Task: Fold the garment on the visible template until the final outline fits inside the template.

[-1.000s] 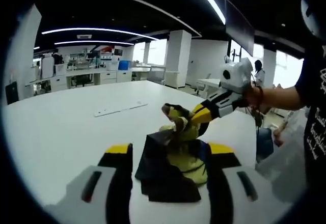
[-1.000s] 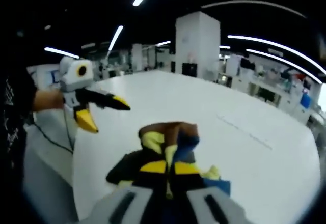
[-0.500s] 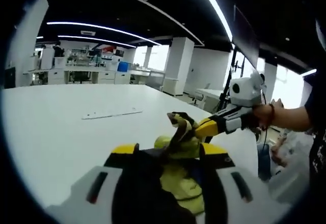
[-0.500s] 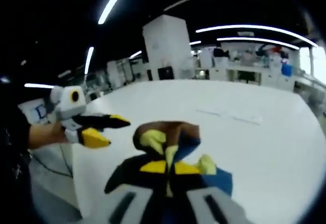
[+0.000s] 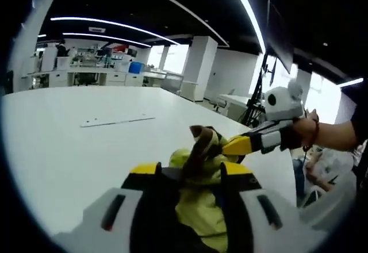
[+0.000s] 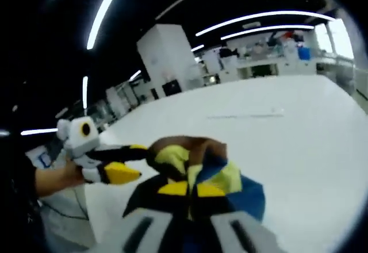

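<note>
1. The garment (image 5: pixel 201 201) is soft, limp cloth in patches of yellow-green, black, brown and blue, bunched into a crumpled lump with rounded folds. It sits at the near edge of the table (image 5: pixel 69 149), between the two tools.
2. In the left gripper view, the left tool (image 5: pixel 188 175) has its yellow-and-black jaws spread apart. The cloth lies in the gap between them and bulges up over the tips; whether the jaws press it cannot be told.
3. In that same view the right tool (image 5: pixel 215 145) reaches in from the right, its yellow tips at a brown and yellow peak of the cloth.
4. In the right gripper view, the right tool (image 6: pixel 188 188) has its jaws closed together, tips meeting, pinching a fold of the garment (image 6: pixel 198 164), which mounds up just past them.
5. There the left tool (image 6: pixel 138 161) comes in from the left, jaws parted, tips at the edge of the cloth.
6. The table is smooth, matte white and broad. A thin, flat, pale strip (image 5: pixel 109 121) lies farther out on it, well apart from the garment.
</note>
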Action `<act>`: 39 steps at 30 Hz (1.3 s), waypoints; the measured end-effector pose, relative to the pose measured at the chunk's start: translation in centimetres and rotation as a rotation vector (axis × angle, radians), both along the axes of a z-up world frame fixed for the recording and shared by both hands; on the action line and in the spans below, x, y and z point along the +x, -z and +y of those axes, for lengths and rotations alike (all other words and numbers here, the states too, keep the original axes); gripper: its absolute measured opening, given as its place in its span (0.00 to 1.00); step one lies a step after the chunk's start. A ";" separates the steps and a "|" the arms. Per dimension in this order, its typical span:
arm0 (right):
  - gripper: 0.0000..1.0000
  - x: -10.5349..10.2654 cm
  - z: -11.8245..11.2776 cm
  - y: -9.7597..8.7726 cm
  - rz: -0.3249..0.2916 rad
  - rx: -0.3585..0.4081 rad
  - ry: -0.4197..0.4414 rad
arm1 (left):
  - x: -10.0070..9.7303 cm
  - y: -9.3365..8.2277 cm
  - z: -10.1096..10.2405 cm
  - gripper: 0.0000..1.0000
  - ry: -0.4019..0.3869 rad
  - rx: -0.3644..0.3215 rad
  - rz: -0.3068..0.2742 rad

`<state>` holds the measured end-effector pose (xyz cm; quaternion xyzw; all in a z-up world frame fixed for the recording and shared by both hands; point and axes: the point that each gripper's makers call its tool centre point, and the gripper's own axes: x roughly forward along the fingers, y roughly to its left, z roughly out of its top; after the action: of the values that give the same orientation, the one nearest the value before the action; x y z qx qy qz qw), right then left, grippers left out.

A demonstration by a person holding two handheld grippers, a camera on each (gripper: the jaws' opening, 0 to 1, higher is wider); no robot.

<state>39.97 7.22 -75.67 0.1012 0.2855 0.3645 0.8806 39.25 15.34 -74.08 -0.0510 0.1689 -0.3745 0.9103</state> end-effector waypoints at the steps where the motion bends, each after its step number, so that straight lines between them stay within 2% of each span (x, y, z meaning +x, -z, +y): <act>1: 0.00 0.1 -0.2 0.2 0.011 0.006 0.007 | 0.2 0.3 0.0 0.36 0.001 0.012 0.000; 6: 0.00 0.4 -0.7 0.9 0.038 0.018 0.035 | 1.0 0.9 -0.3 0.33 0.000 0.018 0.009; 16: 0.00 0.5 -1.0 1.6 0.048 0.024 0.041 | 1.3 2.5 -1.2 0.26 0.075 0.126 -0.032; 19: 0.00 0.4 -0.8 1.5 0.027 0.021 0.015 | 1.6 2.9 -1.1 0.17 0.076 0.142 -0.030; 21: 0.00 0.0 -0.7 1.5 0.019 0.006 -0.002 | 1.6 2.7 -1.3 0.08 0.090 0.155 -0.056; 27: 0.02 -0.7 -1.0 1.3 -0.023 -0.039 -0.041 | 1.7 2.8 -1.5 0.03 0.110 0.166 -0.052; 30: 0.03 -1.2 -1.4 1.3 -0.018 -0.049 -0.047 | 1.9 3.0 -1.3 0.00 0.107 0.168 -0.042; 39: 0.00 -1.4 -2.2 1.3 -0.008 -0.045 -0.024 | 1.7 3.2 -0.7 0.00 0.090 0.174 -0.018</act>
<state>38.53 5.04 -76.95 0.0767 0.2910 0.3688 0.8794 40.98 14.63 -77.29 0.0394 0.1948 -0.3995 0.8949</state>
